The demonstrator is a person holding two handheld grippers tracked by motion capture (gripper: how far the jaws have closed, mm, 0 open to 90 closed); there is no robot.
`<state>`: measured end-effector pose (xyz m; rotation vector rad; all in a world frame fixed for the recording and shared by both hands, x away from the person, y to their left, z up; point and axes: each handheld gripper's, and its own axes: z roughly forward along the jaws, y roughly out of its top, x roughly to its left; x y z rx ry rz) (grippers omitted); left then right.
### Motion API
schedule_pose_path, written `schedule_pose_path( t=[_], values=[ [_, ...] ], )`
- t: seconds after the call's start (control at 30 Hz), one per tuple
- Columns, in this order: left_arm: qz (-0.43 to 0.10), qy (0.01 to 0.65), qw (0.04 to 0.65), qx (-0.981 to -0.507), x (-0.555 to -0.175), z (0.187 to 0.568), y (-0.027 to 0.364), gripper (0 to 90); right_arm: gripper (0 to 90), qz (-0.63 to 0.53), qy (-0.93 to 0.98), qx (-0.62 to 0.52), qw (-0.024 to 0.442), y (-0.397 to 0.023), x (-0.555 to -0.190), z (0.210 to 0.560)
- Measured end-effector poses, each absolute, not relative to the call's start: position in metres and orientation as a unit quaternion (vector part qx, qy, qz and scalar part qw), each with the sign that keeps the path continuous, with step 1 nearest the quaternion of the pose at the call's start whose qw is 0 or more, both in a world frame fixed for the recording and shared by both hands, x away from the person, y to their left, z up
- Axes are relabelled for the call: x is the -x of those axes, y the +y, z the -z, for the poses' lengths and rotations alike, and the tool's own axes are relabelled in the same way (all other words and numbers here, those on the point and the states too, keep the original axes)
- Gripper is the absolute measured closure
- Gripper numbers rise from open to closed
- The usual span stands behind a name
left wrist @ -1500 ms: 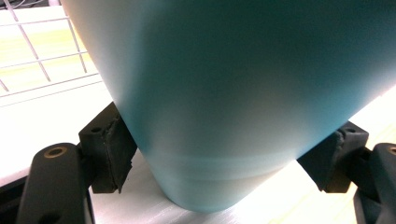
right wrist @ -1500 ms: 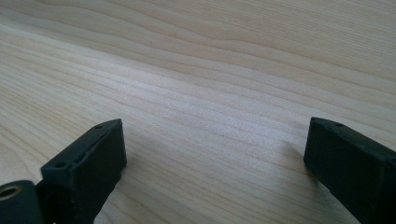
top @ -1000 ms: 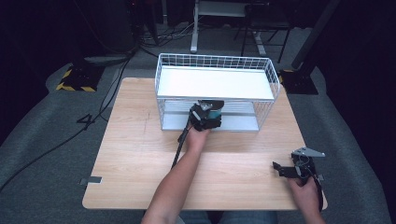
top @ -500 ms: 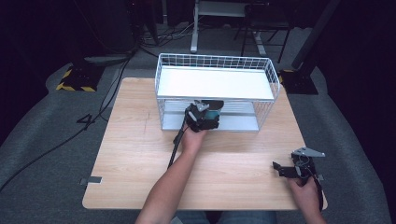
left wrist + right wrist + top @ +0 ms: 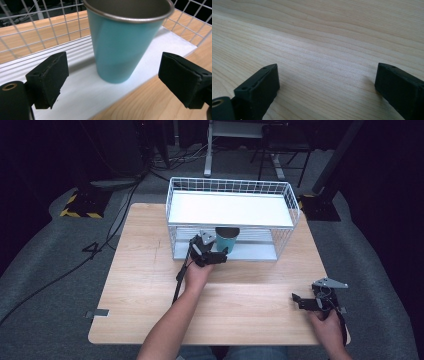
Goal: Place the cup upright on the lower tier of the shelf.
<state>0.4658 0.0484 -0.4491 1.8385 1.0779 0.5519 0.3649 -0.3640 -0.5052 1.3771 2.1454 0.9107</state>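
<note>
A: Nearest to us, our right gripper (image 5: 311, 301) rests low on the surface (image 5: 150, 290), its fingers (image 5: 257, 87) spread wide with nothing but bare wood between them.

B: Agreed, we leave it parked there. Farther in, our left gripper (image 5: 117, 87) faces the cup (image 5: 122, 47). Its fingers (image 5: 48, 77) are spread too, one on each side, neither touching the cup.

A: The cup stands upright on the lower shelf (image 5: 252, 251) of the wire rack (image 5: 230, 187), close to the front edge. In the high view it shows just beyond the left gripper (image 5: 207, 252).

B: If we mean to take it, we judge we should go in level, centre it between the fingers, and close below the metal rim, where the tapered wall is less likely to slip upward.

A: And we mind the upper shelf on the way out. Any writing?

B: We read none on the cup, rack or grippers.
</note>
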Motion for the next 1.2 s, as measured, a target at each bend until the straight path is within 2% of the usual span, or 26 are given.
schedule_pose_path(
  t=[1.2],
  values=[
    [-0.200,0.413,0.498,-0.736,-0.361,0.415,0.135,11.6,6.0,-0.328,0.774,-0.497,0.215,-0.364,-0.365,0.505]
  ],
)
